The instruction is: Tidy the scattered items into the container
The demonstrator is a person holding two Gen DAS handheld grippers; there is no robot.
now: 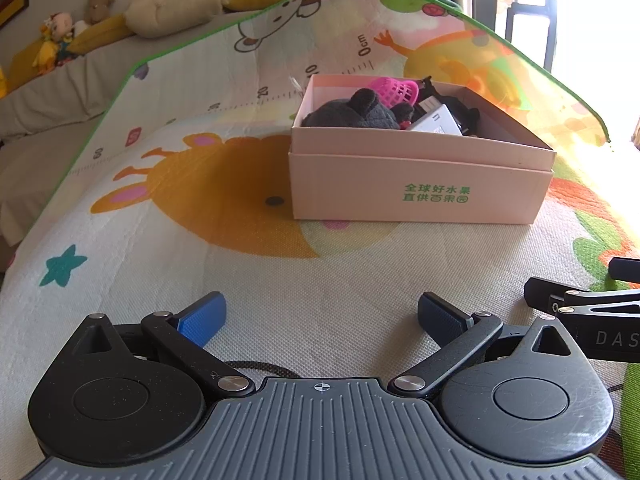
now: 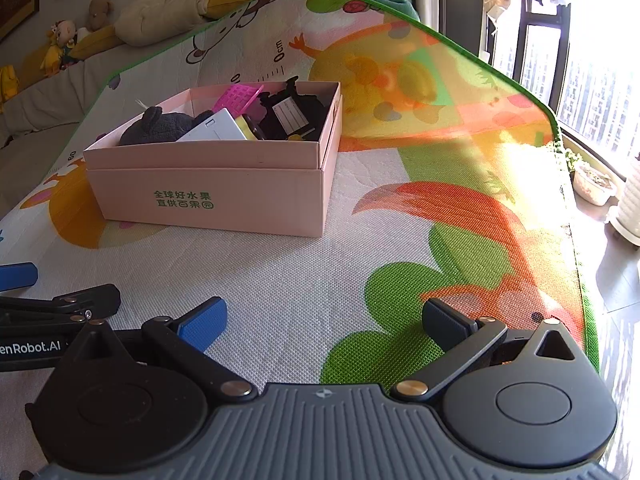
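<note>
A pink cardboard box [image 1: 420,184] with green print stands on the cartoon play mat; it also shows in the right wrist view [image 2: 216,196]. Inside lie a dark grey plush [image 1: 356,114], a pink plastic basket [image 1: 394,90], a white card [image 1: 438,122] and black items [image 2: 296,114]. My left gripper [image 1: 322,316] is open and empty, low over the mat in front of the box. My right gripper [image 2: 324,320] is open and empty, right of the left one, near the mat's front.
The play mat [image 1: 240,280] covers a sofa-like surface. Stuffed toys and cushions [image 1: 160,8] line the back left. The mat's right edge [image 2: 576,208] drops to a floor with pots by a bright window [image 2: 596,188].
</note>
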